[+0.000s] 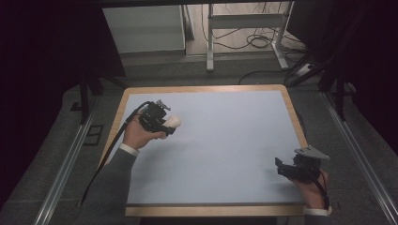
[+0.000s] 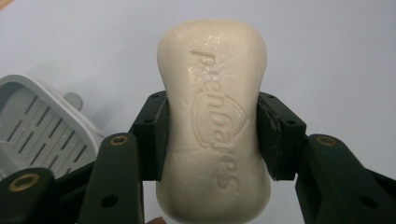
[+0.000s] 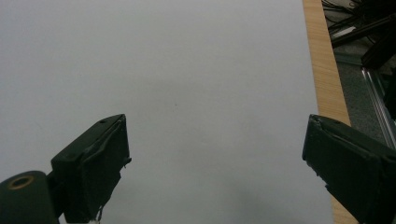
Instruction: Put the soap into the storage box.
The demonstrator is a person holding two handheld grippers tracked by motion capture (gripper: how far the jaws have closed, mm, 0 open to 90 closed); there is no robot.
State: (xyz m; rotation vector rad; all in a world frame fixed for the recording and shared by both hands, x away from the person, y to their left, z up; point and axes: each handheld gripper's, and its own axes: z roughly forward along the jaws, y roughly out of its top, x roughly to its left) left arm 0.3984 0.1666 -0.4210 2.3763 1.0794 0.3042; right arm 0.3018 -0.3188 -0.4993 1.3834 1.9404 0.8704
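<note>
The surface [image 1: 225,154], a pale blue sheet with a wooden rim, takes up the middle of the high view and lies bare across its centre and right. In the left gripper view a grey slotted soap dish [image 2: 37,126] sits at the lower left of the frame, below and beside the grip. The left gripper [image 1: 162,123], at the upper left of the surface in the high view, has its 2 fingers [image 2: 152,135] clamped on the narrow waist of a cream soap bar [image 2: 215,121], whose rounded end juts toward the centre of the frame. The right gripper [image 1: 287,168] rests at the lower right of the surface, its fingers [image 3: 91,172] spread wide with nothing between them.

Risk, as a judgement: the bar is smooth and rounded and is held on only 2 small contact patches, so a quick swing or a tilt could let it pivot or slide out; a hard squeeze could dent it. The dish lies close under the left gripper, so a low pass could knock it.

Room: the wooden rim runs near the left hand and just beside the right gripper; open space lies toward the centre.
</note>
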